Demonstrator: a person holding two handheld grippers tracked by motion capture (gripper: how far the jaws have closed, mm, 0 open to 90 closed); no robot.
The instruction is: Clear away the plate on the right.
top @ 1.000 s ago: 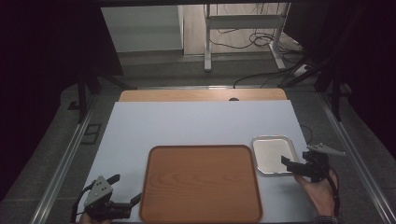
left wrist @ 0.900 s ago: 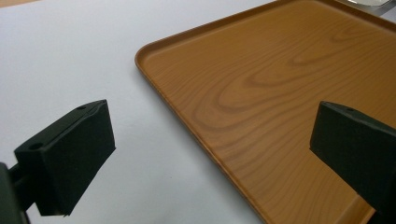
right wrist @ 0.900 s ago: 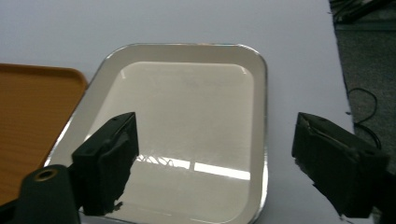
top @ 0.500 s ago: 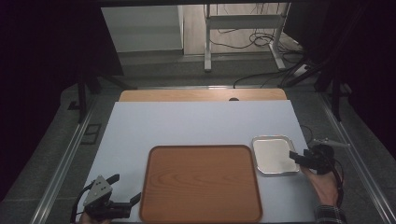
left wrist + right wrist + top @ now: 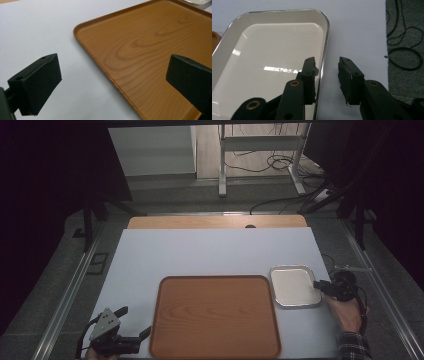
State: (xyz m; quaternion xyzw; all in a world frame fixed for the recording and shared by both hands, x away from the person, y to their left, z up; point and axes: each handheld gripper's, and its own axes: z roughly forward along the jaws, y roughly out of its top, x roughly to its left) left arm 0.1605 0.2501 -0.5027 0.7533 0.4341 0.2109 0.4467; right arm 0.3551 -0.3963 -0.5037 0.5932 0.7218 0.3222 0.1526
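A small metal tray with a white inside lies on the white table, just right of a large wooden tray. My right gripper sits at the metal tray's right edge. In the right gripper view, the right gripper straddles the tray's rim, one jaw inside the tray and the other outside over the table. Its jaws have just been closing, and a gap still shows between the rim and the outer pad. My left gripper rests open at the wooden tray's left front corner, with nothing between its wide jaws.
The wooden tray has nothing on it. Black cables lie on the grey floor past the table's right edge. A wooden strip borders the far side of the white table.
My right gripper has moved left onto the metal tray's right rim, and its jaws have narrowed around it. The left gripper has stayed where it was.
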